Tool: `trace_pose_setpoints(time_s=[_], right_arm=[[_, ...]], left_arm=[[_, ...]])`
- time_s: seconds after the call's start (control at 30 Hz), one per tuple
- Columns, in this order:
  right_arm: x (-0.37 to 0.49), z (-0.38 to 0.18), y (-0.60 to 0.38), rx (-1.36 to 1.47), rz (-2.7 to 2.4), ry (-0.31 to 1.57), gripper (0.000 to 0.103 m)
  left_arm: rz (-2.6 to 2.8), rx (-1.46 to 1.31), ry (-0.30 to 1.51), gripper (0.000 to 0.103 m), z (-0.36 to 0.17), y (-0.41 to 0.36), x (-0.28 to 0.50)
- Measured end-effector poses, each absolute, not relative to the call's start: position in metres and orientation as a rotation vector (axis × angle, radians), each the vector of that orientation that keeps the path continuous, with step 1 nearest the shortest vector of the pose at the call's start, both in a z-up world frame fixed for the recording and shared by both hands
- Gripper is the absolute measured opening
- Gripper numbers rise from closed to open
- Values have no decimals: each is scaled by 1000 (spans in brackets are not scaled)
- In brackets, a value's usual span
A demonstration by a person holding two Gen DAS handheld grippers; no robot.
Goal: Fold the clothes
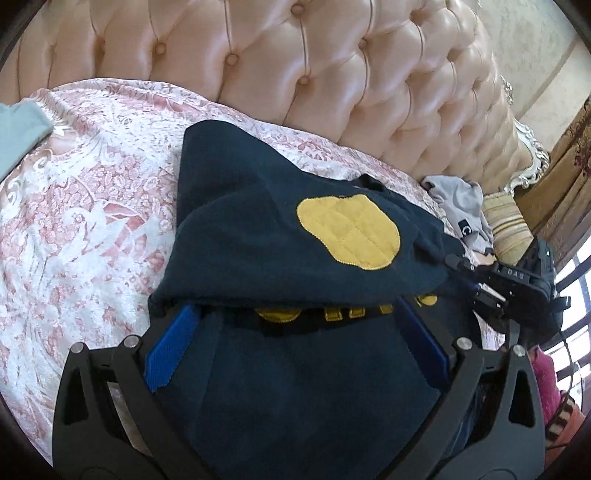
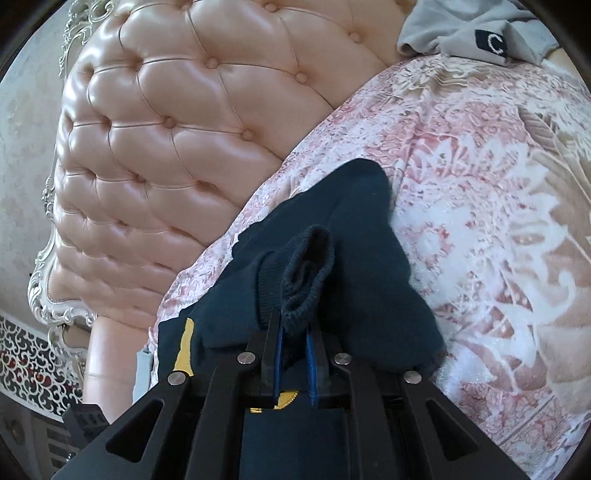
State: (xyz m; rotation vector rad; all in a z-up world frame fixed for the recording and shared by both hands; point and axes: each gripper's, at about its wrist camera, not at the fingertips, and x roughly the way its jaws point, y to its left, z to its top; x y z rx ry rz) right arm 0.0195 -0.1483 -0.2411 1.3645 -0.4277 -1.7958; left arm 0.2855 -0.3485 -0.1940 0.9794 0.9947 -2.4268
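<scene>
On the bed (image 1: pixel 74 221), the navy sweater's (image 1: pixel 258 229) ribbed cuff (image 2: pixel 306 273) is pinched by the right tool (image 2: pixel 293 354) for folding; the left tool (image 1: pixel 295 332) is spread wide under cloth.

soft daylight, glare on the headboard (image 1: pixel 332 74), fisheye-warped dark corners.

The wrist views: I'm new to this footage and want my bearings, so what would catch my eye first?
A navy sweater with a yellow patch lies on the pink floral bedspread, filling the middle. Behind it rises a tufted peach headboard. The right gripper is shut on the sweater's ribbed cuff; a grey garment lies at the far end of the bed.
</scene>
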Motion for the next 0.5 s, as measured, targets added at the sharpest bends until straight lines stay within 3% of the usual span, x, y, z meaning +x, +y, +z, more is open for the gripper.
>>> trace_pose_setpoints(time_s=[0.2,0.33,0.4,0.5], right_arm=[[24,-226,-150,1332,-1803,-417,11],[18,-246,-152,1401,-1786,-428,11],[15,-244,-151,1417,-1758,-443,14],[13,-237,-149,1458,-1710,-436,29]], left_arm=[[-2425,1005,979,103,-195,-350,284],[-2418,1006,1010,103,-194,-350,286],[-2427,1017,1014,103,-190,-349,292],[-2445,1032,1023,103,-182,-348,303]])
